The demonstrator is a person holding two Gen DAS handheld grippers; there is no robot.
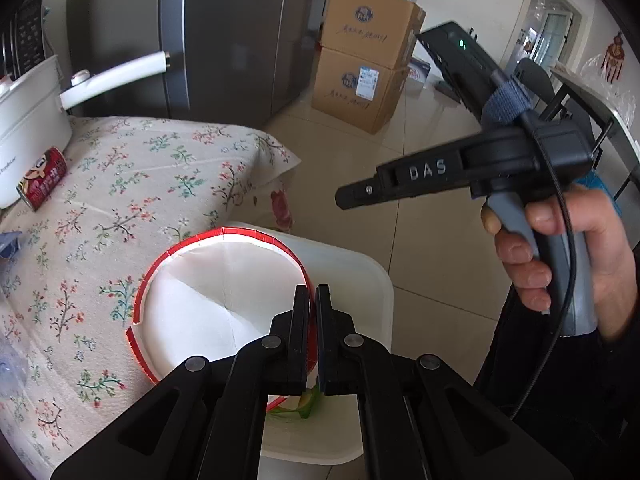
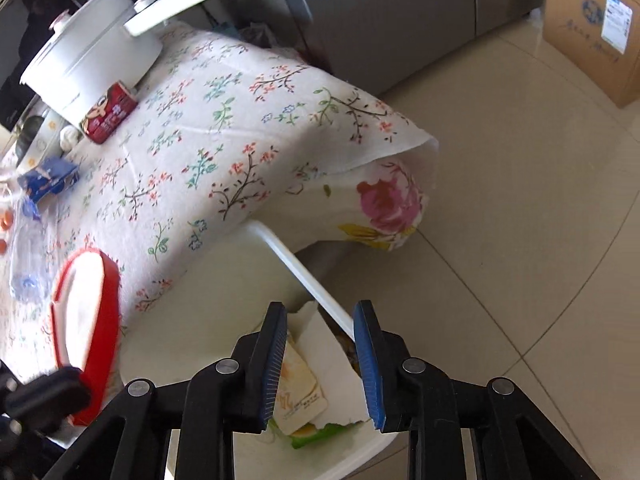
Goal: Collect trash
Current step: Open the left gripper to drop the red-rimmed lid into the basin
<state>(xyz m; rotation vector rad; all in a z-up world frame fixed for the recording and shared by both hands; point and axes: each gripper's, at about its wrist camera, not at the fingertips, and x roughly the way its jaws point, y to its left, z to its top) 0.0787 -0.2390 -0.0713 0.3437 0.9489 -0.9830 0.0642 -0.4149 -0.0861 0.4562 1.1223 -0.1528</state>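
Observation:
My left gripper (image 1: 313,300) is shut on the rim of a red paper bowl (image 1: 208,300) with a white inside, held at the table edge over a white trash bin (image 1: 360,272). The bowl also shows in the right wrist view (image 2: 86,320), blurred. My right gripper (image 2: 322,344) is open and empty above the bin (image 2: 296,268), which holds crumpled paper and wrappers (image 2: 316,364). In the left wrist view the right gripper (image 1: 360,192) hovers over the floor. A red can (image 1: 42,178) lies on the flowered tablecloth (image 1: 132,184).
A white pot (image 2: 92,56) with a long handle stands at the table's back. A blue packet (image 2: 50,178) and a clear plastic bottle (image 2: 26,256) lie on the table. Cardboard boxes (image 1: 364,64) and a grey fridge (image 1: 224,32) stand on the tiled floor.

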